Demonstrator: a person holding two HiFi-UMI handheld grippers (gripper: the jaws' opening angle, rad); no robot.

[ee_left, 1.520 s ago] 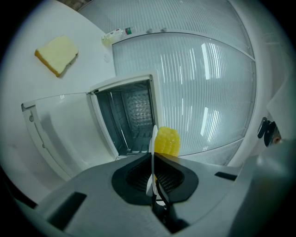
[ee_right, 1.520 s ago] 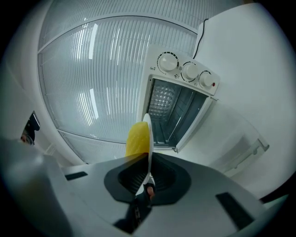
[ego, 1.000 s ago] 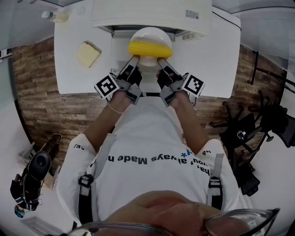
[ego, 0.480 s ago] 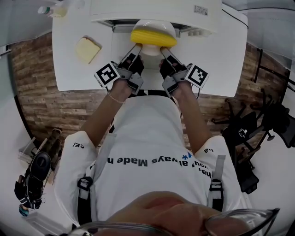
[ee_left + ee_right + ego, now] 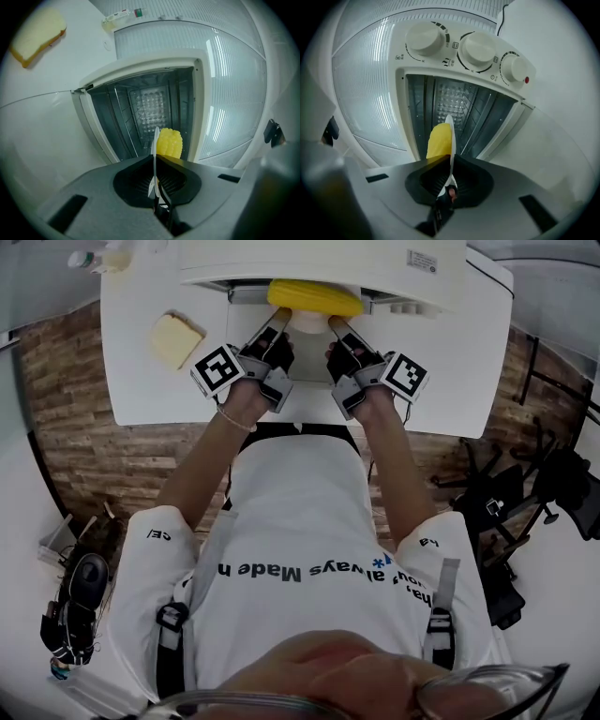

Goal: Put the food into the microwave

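Observation:
A yellow corn cob (image 5: 314, 296) lies on a white plate (image 5: 309, 322) at the mouth of the white microwave (image 5: 319, 259). My left gripper (image 5: 281, 315) is shut on the plate's left rim and my right gripper (image 5: 335, 324) on its right rim. In the left gripper view the plate rim (image 5: 155, 150) runs edge-on between the shut jaws of the left gripper (image 5: 154, 176), with the corn (image 5: 169, 143) just behind. The right gripper view shows the same: the rim (image 5: 451, 136) pinched by the right gripper (image 5: 449, 176), and the corn (image 5: 439, 140) facing the dark open cavity (image 5: 454, 105).
The microwave door (image 5: 246, 348) lies folded down under the grippers. A slice of bread (image 5: 176, 338) sits on the white table (image 5: 141, 390) to the left, with a small bottle (image 5: 94, 259) at the far left corner. Three knobs (image 5: 478, 49) line the microwave's control panel.
Both grippers have carried the plate forward and lower, towards the microwave opening. The corn now sits partly under the microwave's top edge.

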